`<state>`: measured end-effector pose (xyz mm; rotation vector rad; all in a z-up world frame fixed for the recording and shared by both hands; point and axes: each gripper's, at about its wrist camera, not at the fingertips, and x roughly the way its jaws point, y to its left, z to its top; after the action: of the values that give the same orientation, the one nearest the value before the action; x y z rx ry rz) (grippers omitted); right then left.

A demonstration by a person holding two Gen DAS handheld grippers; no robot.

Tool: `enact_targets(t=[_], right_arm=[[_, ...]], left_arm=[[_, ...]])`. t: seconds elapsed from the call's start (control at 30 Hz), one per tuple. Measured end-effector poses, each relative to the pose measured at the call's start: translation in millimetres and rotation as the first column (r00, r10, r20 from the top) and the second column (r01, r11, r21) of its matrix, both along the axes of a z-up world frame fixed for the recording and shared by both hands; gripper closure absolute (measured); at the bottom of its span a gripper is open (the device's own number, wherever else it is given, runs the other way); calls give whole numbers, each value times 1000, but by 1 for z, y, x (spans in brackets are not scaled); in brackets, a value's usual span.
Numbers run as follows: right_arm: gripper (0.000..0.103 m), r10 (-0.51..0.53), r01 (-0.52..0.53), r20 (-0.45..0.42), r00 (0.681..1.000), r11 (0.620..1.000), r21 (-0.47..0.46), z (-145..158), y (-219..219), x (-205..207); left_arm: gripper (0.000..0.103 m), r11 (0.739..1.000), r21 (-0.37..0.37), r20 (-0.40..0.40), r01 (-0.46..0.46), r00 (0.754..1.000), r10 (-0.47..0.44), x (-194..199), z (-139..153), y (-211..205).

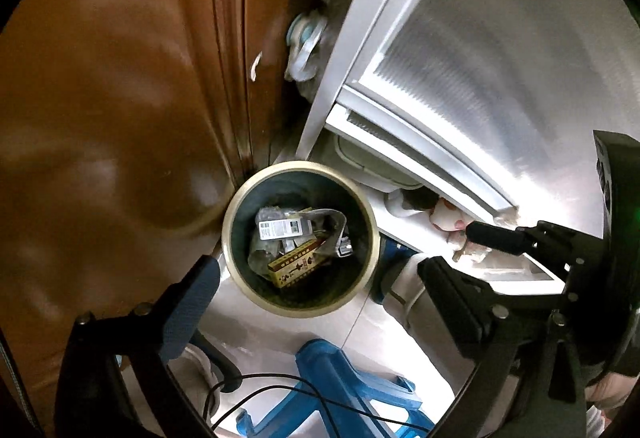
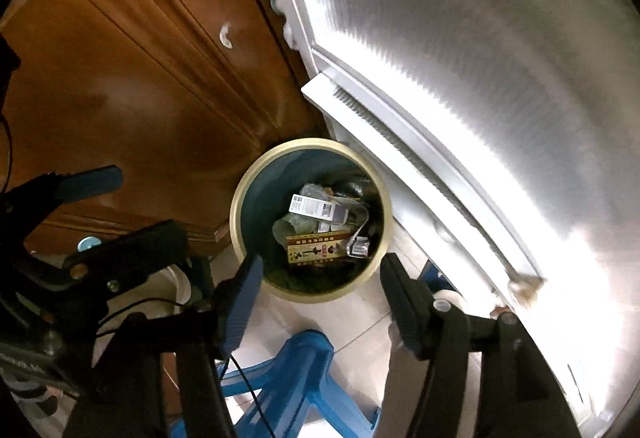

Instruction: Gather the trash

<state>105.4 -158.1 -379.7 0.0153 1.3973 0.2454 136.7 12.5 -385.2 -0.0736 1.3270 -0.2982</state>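
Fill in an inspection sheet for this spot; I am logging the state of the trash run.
Surface: pale tiled floor, glossy.
Job's things: round trash bin on the floor, holding a yellow printed box, a white labelled carton and clear wrappers.
Clutter: blue plastic stool beside the bin.
Grippers: left gripper open, empty; right gripper open, empty; both above the bin.
Cables: thin black cable across the stool.
Surroundings: brown wooden cabinet; white frosted door.
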Motion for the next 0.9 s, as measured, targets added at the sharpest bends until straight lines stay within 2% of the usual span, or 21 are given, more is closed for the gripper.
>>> enact_targets(t=[0.17, 0.4, 0.53, 0.7, 0.8, 0.9], right_arm=[[40, -17, 18, 46, 999, 1000, -18, 31, -5, -18], [40, -30, 33, 179, 983, 999, -13, 102, -13, -37], [40, -31, 35, 287, 957, 999, -8, 151, -18, -47], [40, -49, 44, 411, 911, 999, 23, 219, -27, -59], [40, -66, 52, 458, 887, 998, 42, 252, -29, -65], [40, -69, 51, 509, 858, 997, 49, 291, -26, -73]], left_arm=[[1, 1000, -8, 63, -11, 998, 12, -29, 40, 0], [1, 999, 37, 209, -6, 978, -2, -61, 113, -5], [1, 999, 50, 307, -16, 952, 0, -70, 158, -4], [1, 999, 14, 410, -52, 911, 41, -77, 220, 3], [1, 996, 26, 450, -81, 891, 61, -81, 253, 3], [1, 994, 34, 468, -101, 881, 74, -86, 281, 2]])
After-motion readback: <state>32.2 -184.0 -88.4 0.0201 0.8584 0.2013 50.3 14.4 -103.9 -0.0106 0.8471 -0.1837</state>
